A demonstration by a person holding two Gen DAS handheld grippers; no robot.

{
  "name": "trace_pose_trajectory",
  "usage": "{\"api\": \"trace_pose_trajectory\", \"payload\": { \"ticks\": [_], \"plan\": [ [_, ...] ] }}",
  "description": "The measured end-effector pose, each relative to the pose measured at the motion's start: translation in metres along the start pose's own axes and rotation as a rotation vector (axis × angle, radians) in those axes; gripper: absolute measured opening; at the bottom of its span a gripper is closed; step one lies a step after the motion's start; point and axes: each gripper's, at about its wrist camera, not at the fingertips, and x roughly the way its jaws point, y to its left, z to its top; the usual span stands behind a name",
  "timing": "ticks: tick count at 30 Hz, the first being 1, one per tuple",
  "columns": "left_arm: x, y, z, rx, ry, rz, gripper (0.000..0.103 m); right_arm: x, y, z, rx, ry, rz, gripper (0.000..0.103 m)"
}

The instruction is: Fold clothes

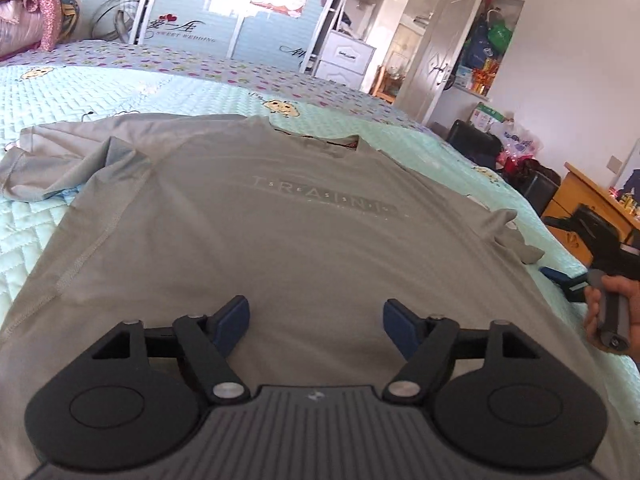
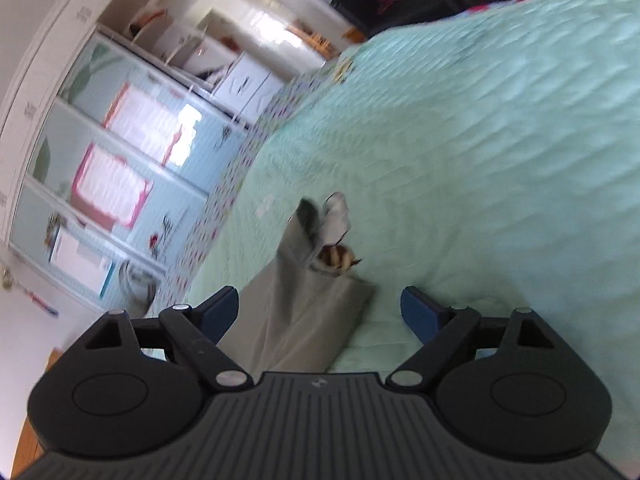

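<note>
A grey T-shirt [image 1: 288, 216] with faint chest lettering lies spread flat on the mint quilted bed [image 1: 60, 92], collar at the far end. Its left sleeve [image 1: 60, 168] is rumpled and folded over. My left gripper [image 1: 316, 326] hovers open above the shirt's lower middle, nothing between its blue pads. At the right edge of the left wrist view a hand holds the right gripper [image 1: 560, 280] low beside the shirt's right sleeve [image 1: 516, 236]. In the tilted, blurred right wrist view my right gripper [image 2: 320, 312] is open just short of a grey sleeve [image 2: 304, 312].
A bundle of pink and patterned bedding [image 1: 28, 12] sits at the bed's far left. Wardrobe doors [image 1: 224, 12] stand behind the bed. To the right of the bed are an open door [image 1: 444, 56], dark bags [image 1: 476, 144] and a wooden desk [image 1: 592, 208].
</note>
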Motion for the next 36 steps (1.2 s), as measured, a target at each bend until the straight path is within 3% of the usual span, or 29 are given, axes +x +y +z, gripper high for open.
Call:
{"api": "trace_pose_trajectory", "payload": {
  "ticks": [2, 7, 9, 10, 22, 25, 27, 28, 31, 36],
  "plan": [
    [0.000, 0.001, 0.001, 0.001, 0.003, -0.012, 0.085, 0.010, 0.007, -0.001, -0.025, 0.022, -0.002, 0.083],
    [0.001, -0.001, -0.001, 0.013, 0.003, -0.020, 0.087, 0.005, 0.000, 0.000, 0.001, 0.034, -0.021, 0.043],
    [0.002, -0.002, -0.001, 0.014, 0.002, -0.020, 0.087, 0.003, -0.002, 0.000, 0.012, 0.039, -0.028, 0.006],
    [0.002, -0.002, -0.001, 0.015, 0.002, -0.020, 0.087, 0.002, -0.004, 0.000, 0.018, 0.042, -0.032, 0.004],
    [0.003, -0.002, -0.002, 0.021, 0.002, -0.019, 0.088, -0.014, -0.024, 0.000, 0.071, 0.007, -0.078, 0.006],
    [0.003, 0.000, -0.002, 0.010, -0.003, -0.033, 0.090, -0.021, -0.022, 0.011, 0.049, -0.065, -0.116, 0.018],
    [0.002, 0.002, -0.003, 0.001, -0.007, -0.042, 0.090, -0.015, -0.017, 0.022, -0.016, -0.079, -0.102, 0.042],
    [0.002, 0.002, -0.003, -0.004, -0.009, -0.046, 0.091, -0.007, -0.016, 0.028, -0.039, -0.051, -0.082, 0.046],
    [0.001, 0.004, -0.003, -0.018, -0.014, -0.058, 0.091, 0.019, -0.007, 0.038, -0.075, 0.024, -0.034, 0.049],
    [0.001, 0.004, -0.004, -0.027, -0.019, -0.068, 0.092, 0.054, 0.005, 0.047, -0.101, 0.082, -0.027, 0.058]
  ]
}}
